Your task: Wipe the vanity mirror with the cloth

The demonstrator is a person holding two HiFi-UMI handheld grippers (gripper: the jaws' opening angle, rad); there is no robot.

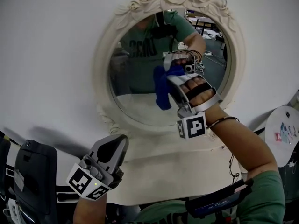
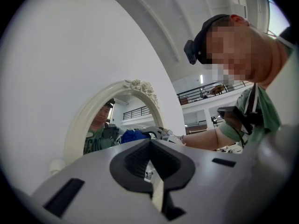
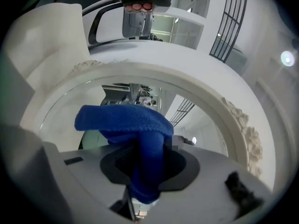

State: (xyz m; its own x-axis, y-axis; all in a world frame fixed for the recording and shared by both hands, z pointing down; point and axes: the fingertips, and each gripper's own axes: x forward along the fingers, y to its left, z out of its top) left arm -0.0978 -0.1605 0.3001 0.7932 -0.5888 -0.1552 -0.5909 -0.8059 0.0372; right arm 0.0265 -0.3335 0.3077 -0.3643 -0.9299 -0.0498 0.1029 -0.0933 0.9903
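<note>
Head view shows the right gripper (image 1: 174, 76) raised to the vanity mirror (image 1: 104, 50), a round glass in a cream frame with carved roses on top, leaning against a white wall. Its claw is clenched on a blue cloth (image 1: 162, 94); the right gripper view confirms this, with the fabric pinched between the jaws and a folded wad bulging out ahead of them. The cloth sits over the right-central part of the glass, at the surface or just off it; I cannot tell whether it truly presses. The left gripper (image 1: 113, 147) hangs low, below the bottom of the frame and well apart from the cloth, and its own view shows the jaws drawn together with nothing between them. No streaks, smears or damp patches show on the glass, so nothing tells how much has been cleaned. My guess is that the wiping is at an early or middle stage, with the left side and lower edge of the glass left to cover.
</note>
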